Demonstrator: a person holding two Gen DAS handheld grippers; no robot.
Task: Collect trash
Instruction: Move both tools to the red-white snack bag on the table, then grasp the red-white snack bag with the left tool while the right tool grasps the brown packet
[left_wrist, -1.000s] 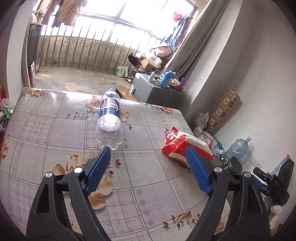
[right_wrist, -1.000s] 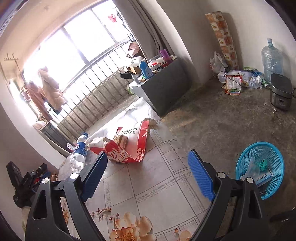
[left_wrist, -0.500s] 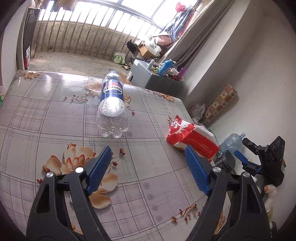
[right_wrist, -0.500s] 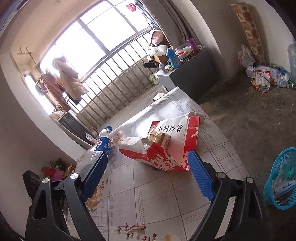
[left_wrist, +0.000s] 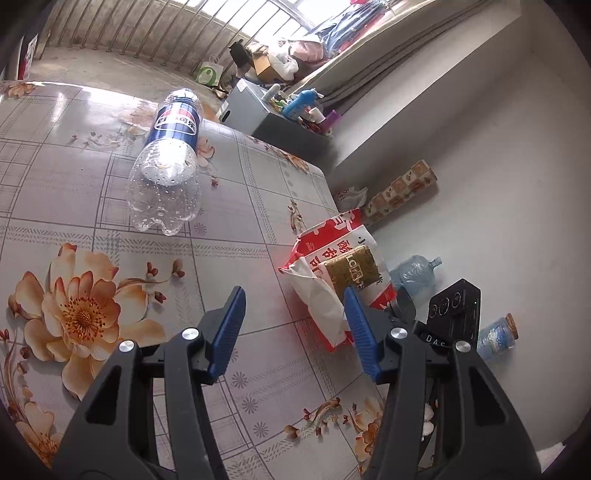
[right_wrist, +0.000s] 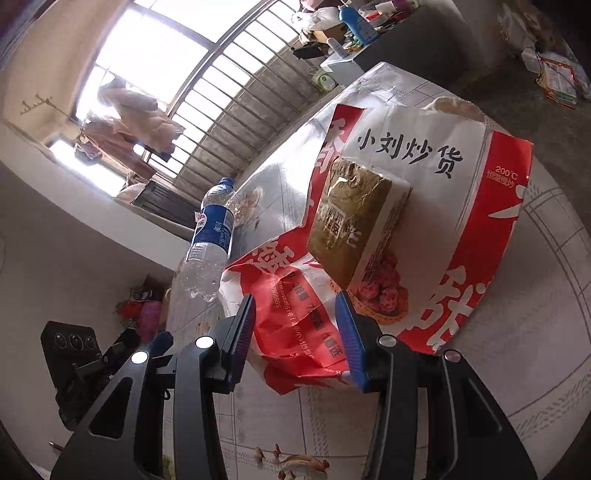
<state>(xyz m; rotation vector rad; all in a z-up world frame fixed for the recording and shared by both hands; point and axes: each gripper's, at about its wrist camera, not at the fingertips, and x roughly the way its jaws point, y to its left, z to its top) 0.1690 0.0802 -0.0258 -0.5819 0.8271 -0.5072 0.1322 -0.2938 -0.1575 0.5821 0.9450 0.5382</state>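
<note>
Tablecloth with the flower print is taking up most of both views; red-and-white paper bag is lying on it at about 1 o'clock from the right gripper, whose jaws are closing around the bag's crumpled near end, not clearly pinching yet; empty plastic bottle is lying on its side at 11 o'clock from the left gripper; that one's jaws are closing on nothing, bag just beside its right finger; small gold packet is sitting on the bag.

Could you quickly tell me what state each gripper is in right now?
Left gripper: jaws closing, nothing between them, holding nothing.
Right gripper: jaws closing around the red paper bag, not yet gripping.
</note>
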